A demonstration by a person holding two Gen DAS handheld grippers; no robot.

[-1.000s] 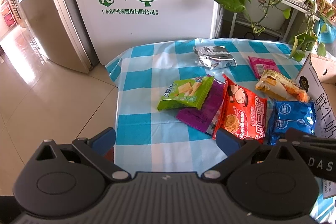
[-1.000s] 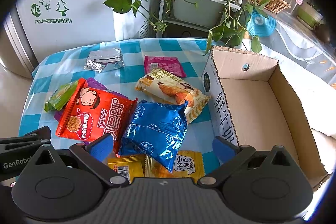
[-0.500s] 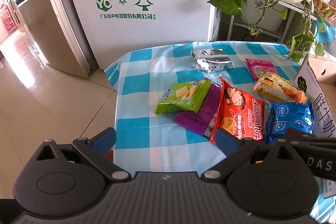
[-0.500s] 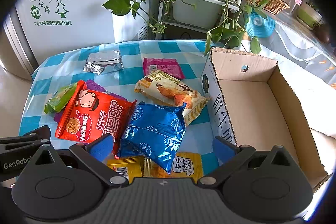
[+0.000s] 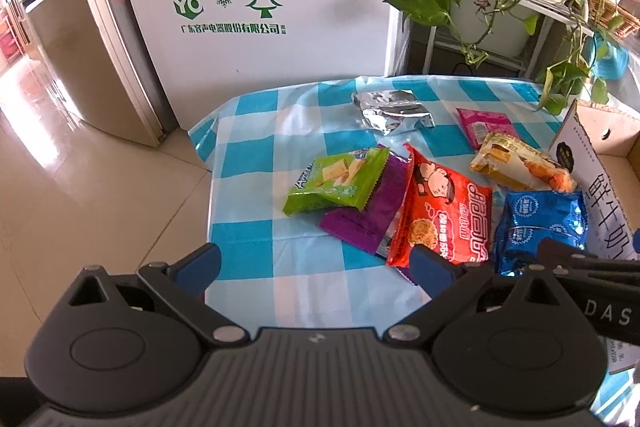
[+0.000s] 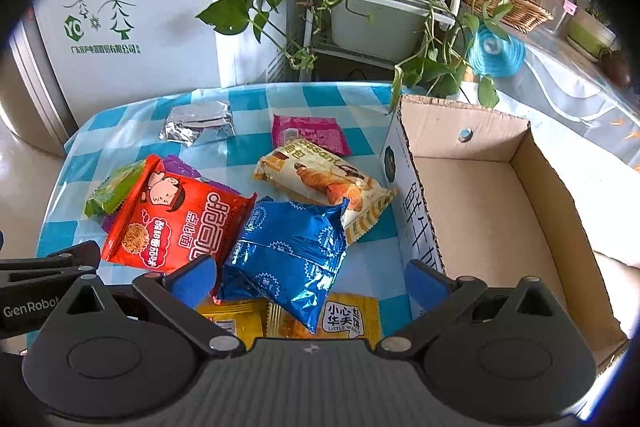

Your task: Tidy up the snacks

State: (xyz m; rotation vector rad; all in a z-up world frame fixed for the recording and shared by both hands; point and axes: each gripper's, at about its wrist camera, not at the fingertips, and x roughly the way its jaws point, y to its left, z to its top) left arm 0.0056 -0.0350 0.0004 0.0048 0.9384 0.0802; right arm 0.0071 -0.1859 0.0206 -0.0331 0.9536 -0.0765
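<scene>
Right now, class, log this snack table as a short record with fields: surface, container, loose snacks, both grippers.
surface: blue checked tablecloth
container: cardboard box, nothing visible inside
loose snacks: silver pack, pink pack, croissant pack, red noodle pack, blue pack, green wafer pack
left gripper: open, holding nothing
right gripper: open, above blue pack

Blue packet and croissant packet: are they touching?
Touching. The right wrist view shows the blue packet's upper corner lying over the croissant packet's near edge, with no tablecloth visible between them.
</scene>
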